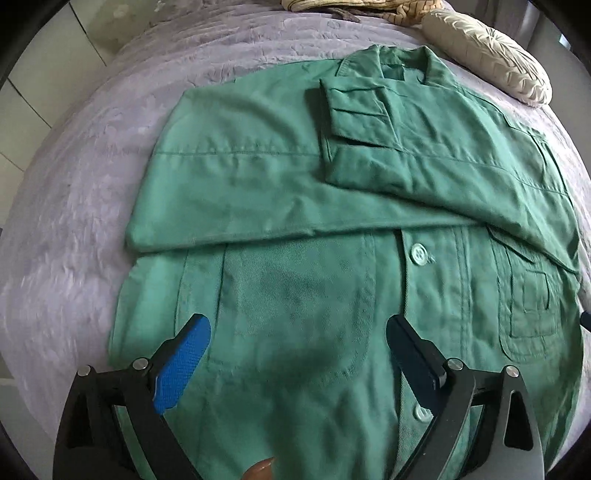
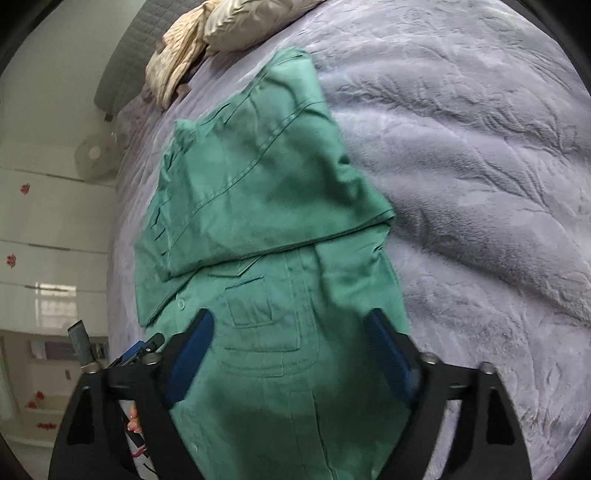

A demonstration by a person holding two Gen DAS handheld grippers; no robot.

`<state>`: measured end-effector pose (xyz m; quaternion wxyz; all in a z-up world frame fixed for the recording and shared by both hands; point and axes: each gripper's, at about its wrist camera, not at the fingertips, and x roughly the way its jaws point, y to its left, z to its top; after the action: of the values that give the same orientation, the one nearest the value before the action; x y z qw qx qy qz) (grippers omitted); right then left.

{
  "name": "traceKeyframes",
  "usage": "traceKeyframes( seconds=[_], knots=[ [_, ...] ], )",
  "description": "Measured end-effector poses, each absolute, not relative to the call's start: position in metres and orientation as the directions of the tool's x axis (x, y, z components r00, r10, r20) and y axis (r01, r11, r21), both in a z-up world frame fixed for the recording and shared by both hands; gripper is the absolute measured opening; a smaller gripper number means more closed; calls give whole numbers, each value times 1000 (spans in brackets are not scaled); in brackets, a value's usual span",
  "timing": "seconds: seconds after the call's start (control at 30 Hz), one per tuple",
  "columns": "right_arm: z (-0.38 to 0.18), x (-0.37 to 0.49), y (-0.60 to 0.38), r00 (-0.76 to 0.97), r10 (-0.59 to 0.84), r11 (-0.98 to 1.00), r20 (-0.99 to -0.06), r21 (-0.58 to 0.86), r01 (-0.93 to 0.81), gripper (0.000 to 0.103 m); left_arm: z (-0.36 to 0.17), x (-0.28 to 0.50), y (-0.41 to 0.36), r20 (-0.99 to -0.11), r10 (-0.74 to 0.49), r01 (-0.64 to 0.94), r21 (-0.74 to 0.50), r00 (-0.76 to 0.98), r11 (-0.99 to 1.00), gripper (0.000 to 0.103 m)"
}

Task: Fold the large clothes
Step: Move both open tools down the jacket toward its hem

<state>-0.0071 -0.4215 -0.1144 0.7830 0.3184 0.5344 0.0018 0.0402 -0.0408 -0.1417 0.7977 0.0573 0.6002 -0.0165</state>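
A large green button-up jacket (image 1: 295, 229) lies flat on the bed, collar away from me, both sleeves folded across its chest. My left gripper (image 1: 295, 354) hovers open over the lower front, near the hem and a round pocket, holding nothing. In the right wrist view the same jacket (image 2: 266, 229) runs away from me. My right gripper (image 2: 288, 354) is open over its lower right part, fingers either side of a patch pocket (image 2: 255, 306), with nothing pinched between the blue pads (image 2: 188, 365).
A lilac plush bedspread (image 2: 461, 184) covers the bed. A cream pillow (image 1: 487, 55) and a beige garment (image 1: 369, 7) lie at the head. White cabinets (image 2: 44, 229) and a fan (image 2: 94, 153) stand left of the bed.
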Motion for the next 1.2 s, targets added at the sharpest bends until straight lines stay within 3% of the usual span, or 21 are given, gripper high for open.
traceKeyframes(
  seconds=[0.23, 0.27, 0.3, 1.2],
  knots=[
    [-118, -11, -409, 396, 388, 802, -832, 517, 300, 92, -134, 8, -51, -964, 46, 92, 73, 261, 993, 103],
    [-119, -12, -407, 393, 395, 800, -830, 521, 298, 101, -134, 4, -53, -965, 46, 91, 71, 258, 993, 103],
    [-120, -13, -405, 392, 402, 797, -828, 526, 295, 103, -134, 0, -53, -966, 45, 88, 70, 256, 994, 103],
    [-124, -78, -352, 386, 381, 764, -840, 521, 380, 103, -134, -76, 7, -970, -22, 113, 6, 244, 994, 103]
  ],
)
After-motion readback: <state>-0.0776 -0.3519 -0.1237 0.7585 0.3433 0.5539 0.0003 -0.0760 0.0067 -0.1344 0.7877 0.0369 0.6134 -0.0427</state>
